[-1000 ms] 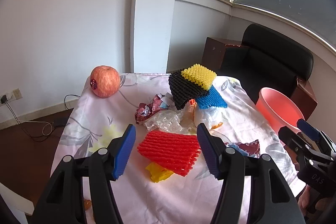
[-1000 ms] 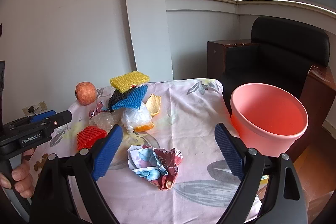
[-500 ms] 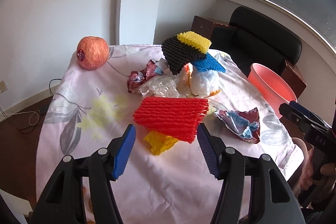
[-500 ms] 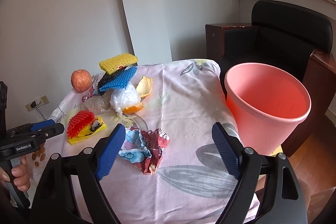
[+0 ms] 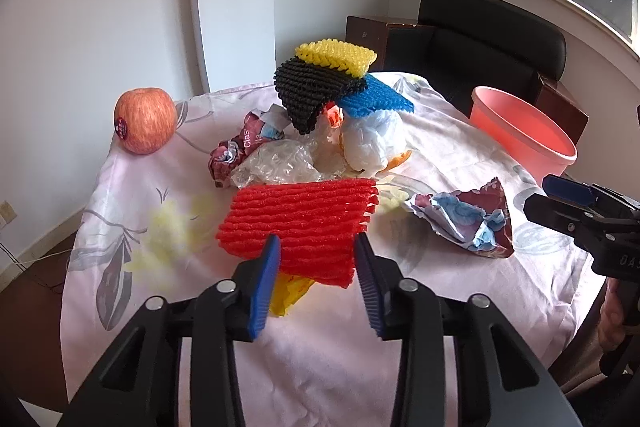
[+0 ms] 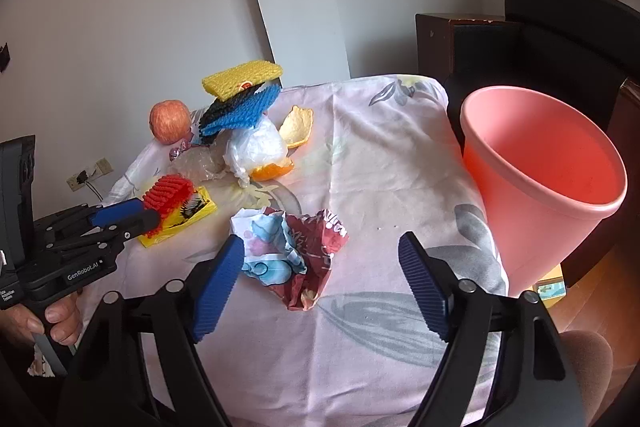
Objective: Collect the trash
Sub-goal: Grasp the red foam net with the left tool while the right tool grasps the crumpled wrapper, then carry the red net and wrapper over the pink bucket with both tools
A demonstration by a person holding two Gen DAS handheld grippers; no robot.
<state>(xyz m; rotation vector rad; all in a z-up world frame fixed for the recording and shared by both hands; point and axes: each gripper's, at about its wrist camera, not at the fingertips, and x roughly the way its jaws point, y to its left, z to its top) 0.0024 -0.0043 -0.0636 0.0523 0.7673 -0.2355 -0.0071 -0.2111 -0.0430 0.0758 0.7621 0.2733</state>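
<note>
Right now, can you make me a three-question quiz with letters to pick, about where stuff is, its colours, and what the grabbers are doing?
1. Where is the bucket?
A. past the table's edge
B. on the apple
C. under the red net

2. What colour is the net on top of the pile?
A. green
B. yellow
C. white

3. What is the left gripper doing?
A. holding the apple
B. holding nothing
C. closing on the red net

Answers:
1 A, it stands beside the table.
2 B, the yellow net lies highest.
3 C, its jaws have just been closing round the red net.

Both wrist views look steeply down, close, sharing the table (image 5: 400,367).
</note>
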